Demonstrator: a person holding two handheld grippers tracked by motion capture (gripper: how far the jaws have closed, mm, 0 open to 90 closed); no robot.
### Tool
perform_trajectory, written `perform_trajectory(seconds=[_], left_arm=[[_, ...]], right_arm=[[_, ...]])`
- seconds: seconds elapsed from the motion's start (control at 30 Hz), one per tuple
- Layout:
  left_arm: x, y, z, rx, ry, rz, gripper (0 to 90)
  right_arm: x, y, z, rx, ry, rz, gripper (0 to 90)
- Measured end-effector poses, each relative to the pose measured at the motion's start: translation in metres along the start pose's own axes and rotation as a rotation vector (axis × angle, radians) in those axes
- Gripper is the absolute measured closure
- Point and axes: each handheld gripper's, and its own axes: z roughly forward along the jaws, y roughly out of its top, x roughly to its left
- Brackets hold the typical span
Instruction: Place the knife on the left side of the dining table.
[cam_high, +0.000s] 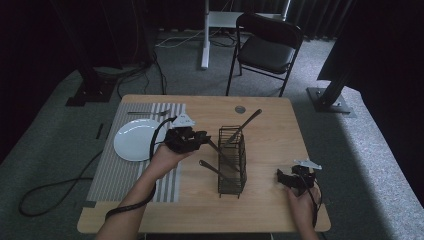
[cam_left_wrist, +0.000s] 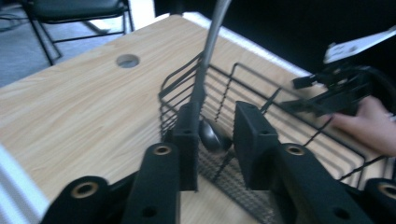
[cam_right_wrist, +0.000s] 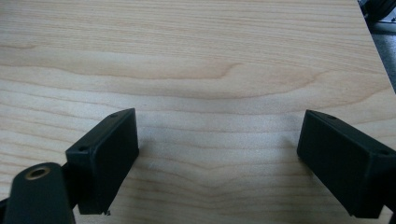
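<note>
A black wire cutlery basket (cam_high: 232, 160) stands upright in the middle of the wooden table (cam_high: 270, 210). My left gripper (cam_high: 206, 137) reaches in from the left to the basket's upper edge. In the left gripper view its jaws (cam_left_wrist: 217, 109) are shut on the dark bowl of a spoon (cam_left_wrist: 214, 136) at the basket's (cam_left_wrist: 261, 84) rim, and the spoon's handle rises steeply. A long utensil (cam_high: 250, 120) sticks out of the basket's top and another (cam_high: 210, 167) juts from its left side. My right gripper (cam_high: 281, 176) rests near the front right, open (cam_right_wrist: 217, 121) over bare wood.
A white plate (cam_high: 135, 140) lies on a striped placemat (cam_high: 120, 175) at the left, with cutlery (cam_high: 145, 113) at the mat's far end. A round hole (cam_high: 240, 109) sits near the table's far edge. A black folding chair (cam_high: 267, 47) stands beyond the table.
</note>
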Motion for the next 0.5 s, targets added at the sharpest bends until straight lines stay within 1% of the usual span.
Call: perform_trajectory(seconds=[0.03,0.1,0.13,0.17,0.23,0.27,0.33,0.37,0.4,0.43,0.47,0.5], left_arm=[[-0.001,0.001,0.000,-0.008,-0.010,-0.005,74.8],[-0.003,0.003,0.000,-0.027,-0.053,-0.008,77.3],[-0.005,0.004,0.001,-0.031,-0.057,-0.005,78.4],[-0.009,0.007,0.001,-0.040,-0.071,0.012,78.7],[-0.012,0.009,0.003,-0.047,-0.086,0.019,80.0],[-0.014,0.011,0.003,-0.048,-0.085,0.029,80.2],[-0.017,0.013,0.006,-0.059,-0.100,0.039,80.5],[-0.020,0.015,0.008,-0.073,-0.101,0.054,80.6],[-0.021,0.015,0.008,-0.078,-0.104,0.056,80.7],[-0.022,0.016,0.010,-0.090,-0.124,0.065,80.9],[-0.023,0.016,0.011,-0.097,-0.130,0.071,80.9],[-0.024,0.017,0.013,-0.111,-0.147,0.089,81.1]], right_arm=[[0.000,0.000,0.000,0.000,0.000,0.000,12.0],[0.000,0.000,0.000,0.000,0.000,0.000,12.0],[0.000,0.000,0.000,0.000,0.000,0.000,12.0],[0.000,0.000,0.000,0.000,0.000,0.000,12.0],[0.000,0.000,0.000,0.000,0.000,0.000,12.0],[0.000,0.000,0.000,0.000,0.000,0.000,12.0],[0.000,0.000,0.000,0.000,0.000,0.000,12.0],[0.000,0.000,0.000,-0.001,0.000,0.000,12.0],[0.000,0.000,0.000,0.001,0.000,0.000,12.0],[0.000,0.000,0.000,0.001,0.000,0.000,12.0],[0.000,0.000,0.000,0.001,0.000,0.000,12.0],[0.000,0.000,0.000,0.001,0.000,0.000,12.0]])
